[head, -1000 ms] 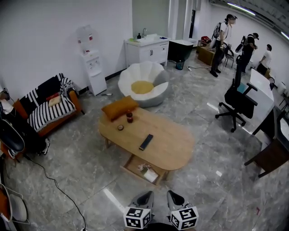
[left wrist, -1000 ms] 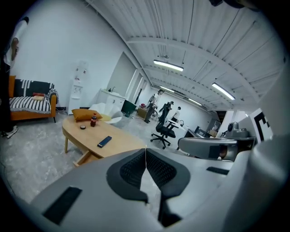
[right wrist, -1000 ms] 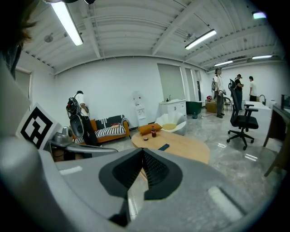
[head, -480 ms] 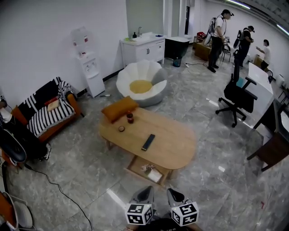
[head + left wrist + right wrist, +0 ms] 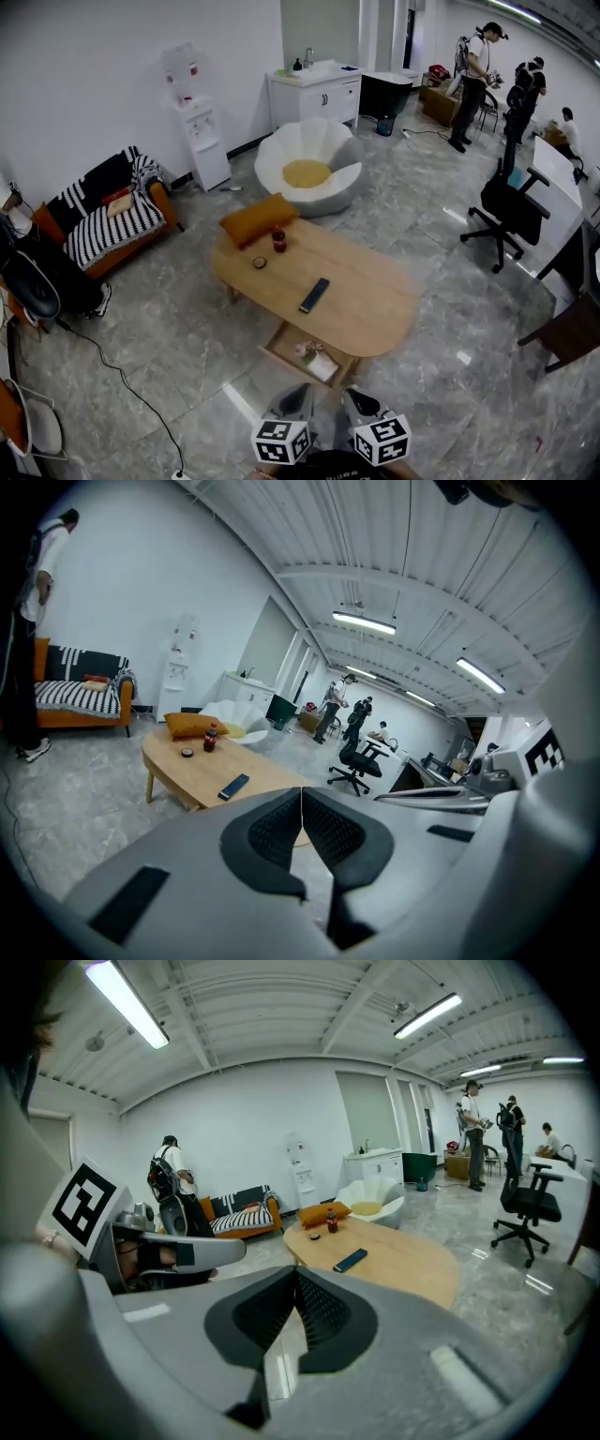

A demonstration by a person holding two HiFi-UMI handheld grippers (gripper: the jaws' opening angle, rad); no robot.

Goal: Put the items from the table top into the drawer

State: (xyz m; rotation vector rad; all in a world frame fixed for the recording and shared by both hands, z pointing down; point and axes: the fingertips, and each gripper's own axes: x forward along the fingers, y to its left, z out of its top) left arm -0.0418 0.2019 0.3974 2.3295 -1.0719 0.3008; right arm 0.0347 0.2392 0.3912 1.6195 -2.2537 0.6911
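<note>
The oval wooden table (image 5: pixel 367 302) stands in the middle of the head view. On it lie a black remote (image 5: pixel 314 294), a small dark red bottle (image 5: pixel 278 241), a little round dark object (image 5: pixel 259 262) and an orange cushion (image 5: pixel 259 218). Under its near side an open drawer (image 5: pixel 274 343) holds a few items. My left gripper (image 5: pixel 301 391) and right gripper (image 5: pixel 355 395) are side by side at the bottom edge, well short of the table. Both are shut with nothing between the pads. The remote (image 5: pixel 233 786) (image 5: pixel 351 1260) lies beyond the left gripper (image 5: pixel 301 790) and right gripper (image 5: pixel 295 1272).
A white petal-shaped chair (image 5: pixel 309 173) sits behind the table, and a striped sofa (image 5: pixel 108 220) is at the left. An office chair (image 5: pixel 514 211) and desks stand at the right. A cable (image 5: pixel 122 386) runs across the floor at the left. People (image 5: pixel 473 84) stand far back right.
The head view has shifted slightly, so the table now sits a little further right. Both grippers stay shut and empty at the bottom edge.
</note>
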